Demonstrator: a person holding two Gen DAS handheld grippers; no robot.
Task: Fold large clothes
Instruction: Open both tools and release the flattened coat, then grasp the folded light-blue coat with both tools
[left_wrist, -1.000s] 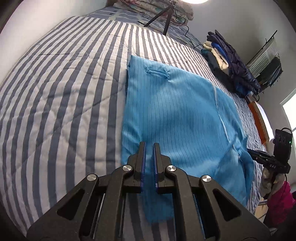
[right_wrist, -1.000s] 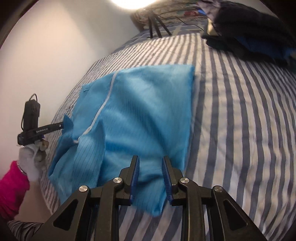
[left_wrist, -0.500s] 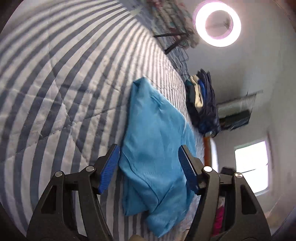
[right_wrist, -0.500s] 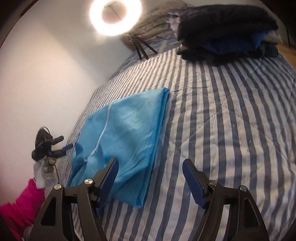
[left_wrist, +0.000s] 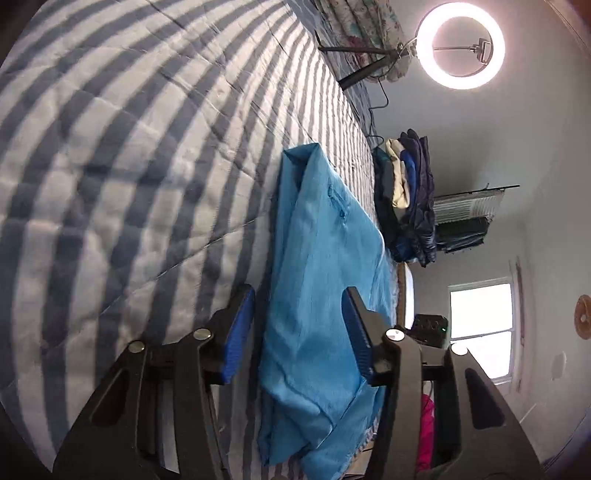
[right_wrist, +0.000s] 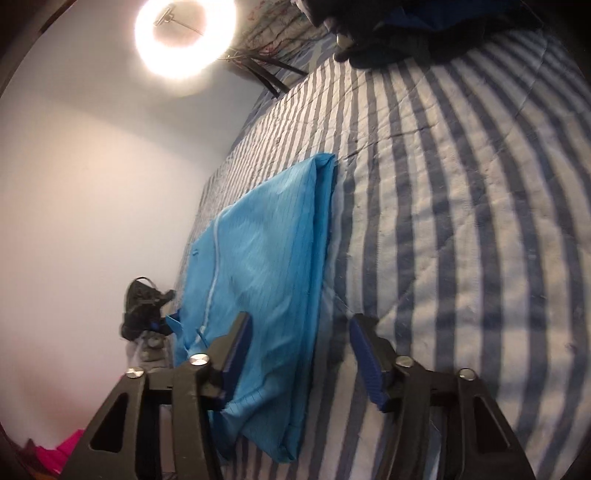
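Note:
A folded bright blue garment (left_wrist: 321, 240) with fine pinstripes and a white zip line lies flat on the striped quilt (left_wrist: 129, 166). My left gripper (left_wrist: 297, 295) hovers low over the garment's near end. Its jaws stand apart and are closing, the cloth lies below between them, and the pads do not press on it. In the right wrist view the garment (right_wrist: 266, 240) lies left of centre on the quilt (right_wrist: 461, 184). My right gripper (right_wrist: 300, 319) straddles the garment's right folded edge, its jaws apart and closing, with no pad on the cloth.
A lit ring light (left_wrist: 461, 46) on a tripod stands at the head of the bed. A pile of dark folded clothes (left_wrist: 410, 195) sits at the bed's far side. A blurred black device (right_wrist: 144, 310) and pink fabric (right_wrist: 66, 450) show at the left.
Both grippers went from nearly shut to wide, then narrowed a little. Both views rolled and sank toward the bed. The garment kept its place.

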